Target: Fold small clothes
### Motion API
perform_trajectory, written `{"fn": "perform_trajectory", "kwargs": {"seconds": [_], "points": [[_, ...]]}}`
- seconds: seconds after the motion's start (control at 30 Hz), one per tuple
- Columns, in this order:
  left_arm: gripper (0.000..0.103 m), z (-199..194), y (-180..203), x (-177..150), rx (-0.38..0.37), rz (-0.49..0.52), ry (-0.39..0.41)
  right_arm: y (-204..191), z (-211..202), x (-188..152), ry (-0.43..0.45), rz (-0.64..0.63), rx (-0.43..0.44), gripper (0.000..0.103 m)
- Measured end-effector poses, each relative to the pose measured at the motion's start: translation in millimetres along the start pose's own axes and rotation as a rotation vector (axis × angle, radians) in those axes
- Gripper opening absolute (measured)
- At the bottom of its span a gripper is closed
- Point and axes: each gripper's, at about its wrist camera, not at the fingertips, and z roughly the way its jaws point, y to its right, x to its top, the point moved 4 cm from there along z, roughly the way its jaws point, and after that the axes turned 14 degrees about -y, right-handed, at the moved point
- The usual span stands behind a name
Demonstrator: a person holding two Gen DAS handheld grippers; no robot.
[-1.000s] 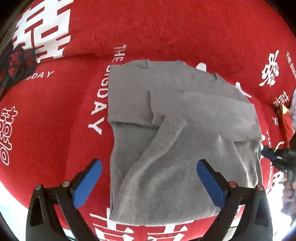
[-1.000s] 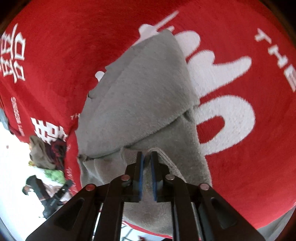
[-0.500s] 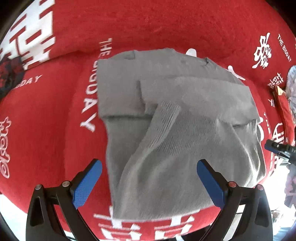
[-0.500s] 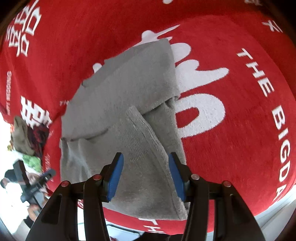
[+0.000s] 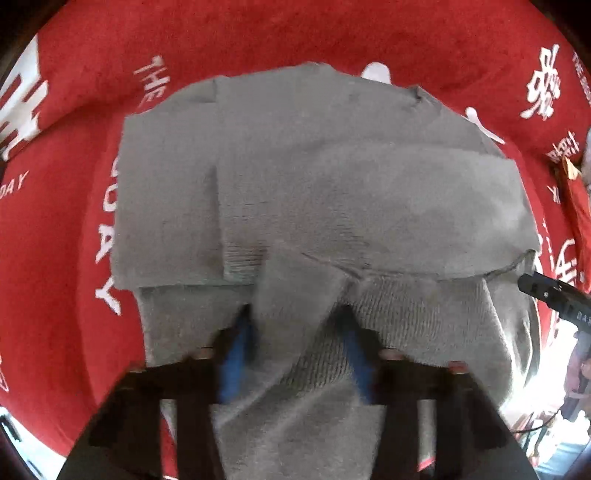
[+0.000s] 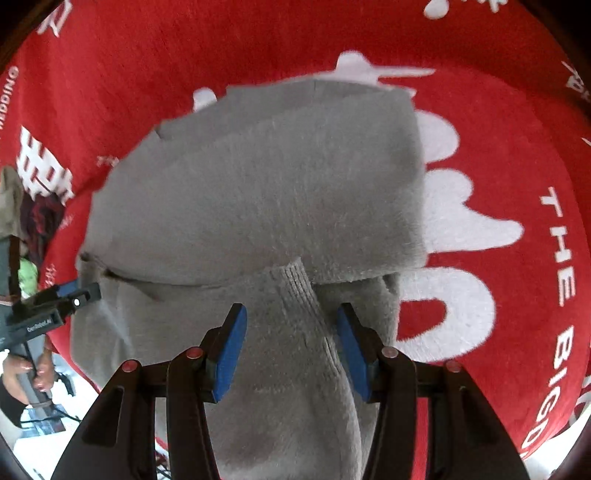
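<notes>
Your left wrist view alone shows the one folded grey knitted sweater's stepped left edge on the red white-lettered cloth; your right view shows its ribbed cuff. Both claws, your left gripper and right gripper, stand partly parted, astride sweater folds.

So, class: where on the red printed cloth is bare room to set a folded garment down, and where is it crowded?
Bare red printed cloth lies beyond the grey knitted sweater and right of it, over the big white lettering. It is crowded at the near hem, where the left tool and right tool straddle folds, both open.
</notes>
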Motion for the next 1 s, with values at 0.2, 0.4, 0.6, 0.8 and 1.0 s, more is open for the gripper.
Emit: {"fn": "perform_trajectory", "kwargs": {"seconds": [0.2,0.4,0.6,0.8,1.0], "points": [[0.007,-35.2,-1.7,-16.6,-0.039,0.024,0.093,-20.3,-18.9,-17.6,0.051,-0.119,-0.062,0.007],[0.007,-87.5,-0.3,-29.9,-0.069,0.021,0.197,-24.8,-82.2,-23.6,0.168,-0.125,-0.031,0.007],[0.007,-143.2,-5.4,0.3,-0.095,-0.014,0.328,-39.8,-130.8,8.9,0.284,-0.154,-0.028,0.007],[0.007,-149.5,-4.6,64.9,-0.031,-0.031,0.385,-46.8,-145.4,75.1,0.342,-0.177,-0.037,0.007],[0.007,-97.9,-18.0,123.0,0.025,-0.13,0.333,-34.7,-104.9,141.6,0.284,-0.149,-0.028,0.007]]}}
